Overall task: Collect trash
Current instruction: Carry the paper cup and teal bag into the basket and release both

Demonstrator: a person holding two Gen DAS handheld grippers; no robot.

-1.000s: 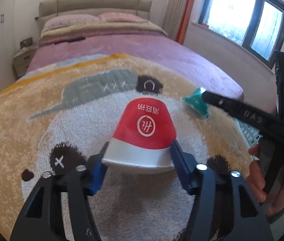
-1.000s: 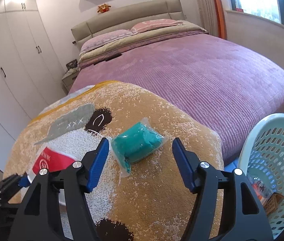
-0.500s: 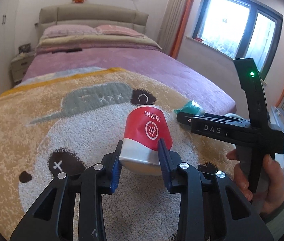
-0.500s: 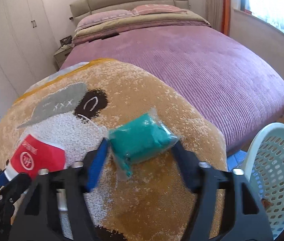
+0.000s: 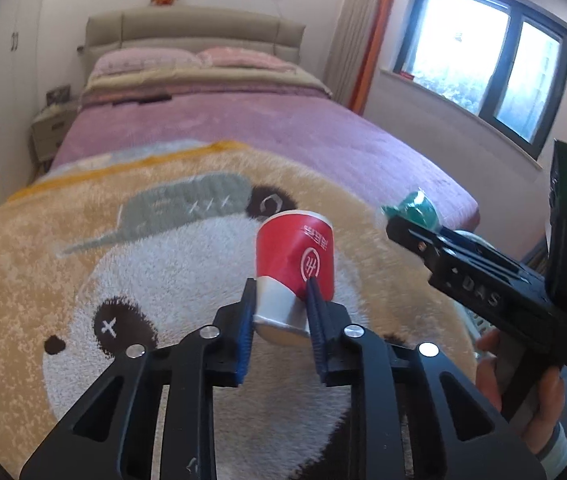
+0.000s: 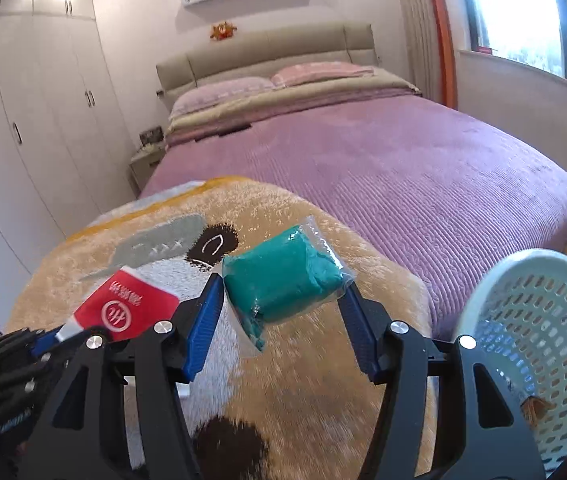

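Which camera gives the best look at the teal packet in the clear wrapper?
The right wrist view: the teal packet fills the centre there, held between the right gripper fingers, with its clear wrapper plain. In the left wrist view the packet is only a small teal tip beyond the right gripper's black finger.

On the panda blanket point(image 6: 323, 380) I count one red paper cup point(image 5: 295, 256) and one teal plastic-wrapped packet point(image 6: 283, 280). Just beside the blanket stands one pale green perforated basket point(image 6: 539, 320). Beyond the blanket lie two pink pillows point(image 6: 219, 96).
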